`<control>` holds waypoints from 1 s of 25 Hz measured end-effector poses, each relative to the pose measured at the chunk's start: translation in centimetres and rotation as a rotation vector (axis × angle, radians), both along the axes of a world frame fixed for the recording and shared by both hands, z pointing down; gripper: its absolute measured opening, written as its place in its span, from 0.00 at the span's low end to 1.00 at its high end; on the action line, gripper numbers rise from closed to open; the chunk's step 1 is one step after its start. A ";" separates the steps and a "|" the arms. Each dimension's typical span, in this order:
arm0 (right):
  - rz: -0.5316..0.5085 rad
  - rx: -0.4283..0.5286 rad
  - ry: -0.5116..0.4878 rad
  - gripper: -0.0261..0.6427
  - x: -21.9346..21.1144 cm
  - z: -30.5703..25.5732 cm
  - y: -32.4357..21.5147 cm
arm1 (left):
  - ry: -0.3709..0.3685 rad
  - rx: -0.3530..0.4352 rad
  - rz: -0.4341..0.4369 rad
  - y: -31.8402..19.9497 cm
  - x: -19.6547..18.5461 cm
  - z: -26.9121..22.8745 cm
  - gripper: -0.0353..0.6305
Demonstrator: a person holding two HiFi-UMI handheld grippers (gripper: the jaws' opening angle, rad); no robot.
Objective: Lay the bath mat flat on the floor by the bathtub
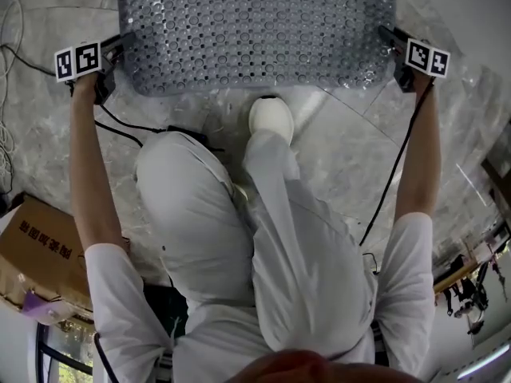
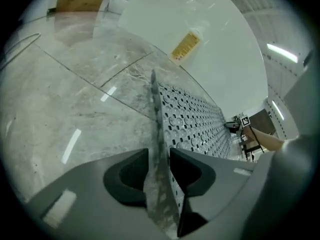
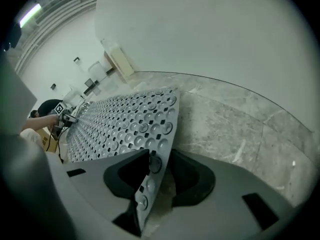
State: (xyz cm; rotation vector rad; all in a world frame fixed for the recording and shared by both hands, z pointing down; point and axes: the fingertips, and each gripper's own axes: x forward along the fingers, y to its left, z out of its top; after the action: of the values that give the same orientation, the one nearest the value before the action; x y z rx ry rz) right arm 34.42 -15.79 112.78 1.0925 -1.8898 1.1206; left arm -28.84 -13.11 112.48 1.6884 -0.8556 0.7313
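Observation:
The grey see-through bath mat [image 1: 255, 30], studded with suction cups, lies spread across the marble floor between my two grippers. My left gripper [image 1: 124, 46] is at the mat's left end and my right gripper [image 1: 387, 38] at its right end. In the left gripper view the mat [image 2: 195, 119] runs edge-on between the jaws of the left gripper [image 2: 159, 151], which stand apart with a gap beside it. In the right gripper view the mat [image 3: 120, 126] has its corner between the jaws of the right gripper [image 3: 160, 154], also apart and not pressing it.
A white bathtub wall [image 2: 200, 49] with a yellow label [image 2: 186, 44] rises just beyond the mat. The person's white shoe [image 1: 270, 118] stands close to the mat's near edge. A cardboard box [image 1: 40, 254] sits at the left, and cables [image 1: 16, 54] trail over the floor.

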 end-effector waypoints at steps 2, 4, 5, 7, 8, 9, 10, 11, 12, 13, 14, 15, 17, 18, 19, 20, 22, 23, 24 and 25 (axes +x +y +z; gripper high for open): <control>0.024 0.005 0.029 0.29 1.2 -0.1 0.0 | 0.010 -0.007 -0.030 0.3 -1.5 -0.3 0.29; 0.062 0.023 0.068 0.34 2.1 -0.3 -0.2 | 0.002 0.000 -0.064 0.5 -2.8 -0.5 0.35; 0.078 0.036 0.096 0.38 2.5 -0.2 -0.3 | -0.010 0.010 -0.087 0.4 -3.5 -0.7 0.38; 0.102 0.080 0.191 0.46 3.2 -0.3 -0.5 | -0.036 0.044 -0.153 0.1 -4.8 -1.0 0.43; 0.115 0.123 0.269 0.48 3.6 -0.8 -0.6 | -0.051 0.067 -0.193 -0.1 -5.3 -1.4 0.44; 0.132 0.181 0.365 0.48 4.1 -1.7 -0.7 | -0.073 0.094 -0.227 -0.3 -5.6 -2.0 0.46; 0.150 0.246 0.463 0.44 4.4 -3.1 -0.7 | -0.104 0.122 -0.252 -0.4 -5.9 -2.7 0.47; 0.159 0.304 0.539 0.41 4.3 -4.6 -0.6 | -0.141 0.151 -0.272 -0.3 -6.1 -3.7 0.48; 0.158 0.345 0.576 0.39 3.6 -6.2 -0.3 | -0.179 0.178 -0.291 -0.1 -6.1 -5.1 0.48; 0.156 0.366 0.575 0.36 2.3 -7.8 0.2 | -0.209 0.202 -0.311 0.1 -5.9 -6.7 0.49; 0.160 0.371 0.546 0.34 0.6 -9.5 0.9 | -0.231 0.221 -0.329 0.6 -5.3 -8.7 0.49; 0.169 0.367 0.506 0.33 -1.1 -11.5 1.9 | -0.245 0.237 -0.340 1.2 -4.5 -10.9 0.49; 0.193 0.361 0.432 0.28 -4.5 -16.3 4.2 | -0.259 0.271 -0.331 2.9 -2.3 -16.3 0.49; 0.201 0.363 0.404 0.27 -6.1 -19.2 5.1 | -0.259 0.295 -0.314 3.6 -0.9 -19.4 0.48; 0.206 0.370 0.380 0.26 -7.5 -22.4 6.0 | -0.256 0.323 -0.292 4.2 0.7 -22.9 0.48; 0.207 0.382 0.355 0.25 -8.9 -25.9 6.7 | -0.248 0.355 -0.270 4.6 2.4 -26.6 0.48; 0.204 0.419 0.303 0.24 -11.3 -33.9 7.9 | -0.232 0.429 -0.226 5.3 5.8 -34.9 0.46; 0.201 0.447 0.276 0.24 -12.6 -38.4 8.2 | -0.230 0.472 -0.203 5.4 7.3 -39.4 0.44; 0.196 0.484 0.250 0.23 -14.0 -43.1 8.3 | -0.232 0.519 -0.179 5.4 8.7 -44.0 0.42; 0.189 0.527 0.225 0.22 -15.4 -48.2 8.4 | -0.236 0.568 -0.156 5.5 10.0 -48.7 0.38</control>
State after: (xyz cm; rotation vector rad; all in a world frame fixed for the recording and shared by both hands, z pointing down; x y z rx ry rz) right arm 19.04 -7.39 64.60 1.6388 -1.9771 0.5629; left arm -18.89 -7.61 63.79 2.0203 -1.4458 0.6213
